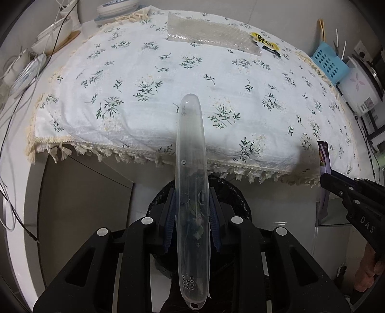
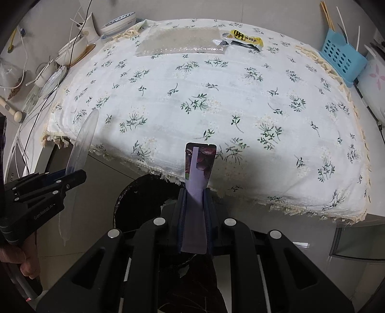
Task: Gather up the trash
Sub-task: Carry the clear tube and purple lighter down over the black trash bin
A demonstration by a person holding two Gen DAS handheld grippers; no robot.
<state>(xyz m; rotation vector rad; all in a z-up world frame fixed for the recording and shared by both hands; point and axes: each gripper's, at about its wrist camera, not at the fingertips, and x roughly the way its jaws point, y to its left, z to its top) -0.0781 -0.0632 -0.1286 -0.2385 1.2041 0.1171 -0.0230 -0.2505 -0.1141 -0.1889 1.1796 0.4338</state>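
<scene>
Hauling two bits of trash to the black bin (image 2: 134, 192) under the table edge: our left gripper (image 1: 191, 211) clamps a clear plastic case (image 1: 191, 168), our right gripper (image 2: 195, 207) pinches a purple wrapper (image 2: 199, 163). Next we'd guess: centre over the bin, let go.

White table (image 1: 19, 197) under floral fringed tablecloth (image 1: 192, 79), pale wall (image 2: 264, 12) behind, blue basket (image 2: 341, 55) at side

1. My left claw (image 1: 191, 207) points steeply downward, its fingers clamped on something held lengthwise.
2. My right claw (image 2: 194, 204) tilts down alike, pressed nearly shut on something thin.
3. A hand (image 2: 22, 261) grips each handle.
</scene>
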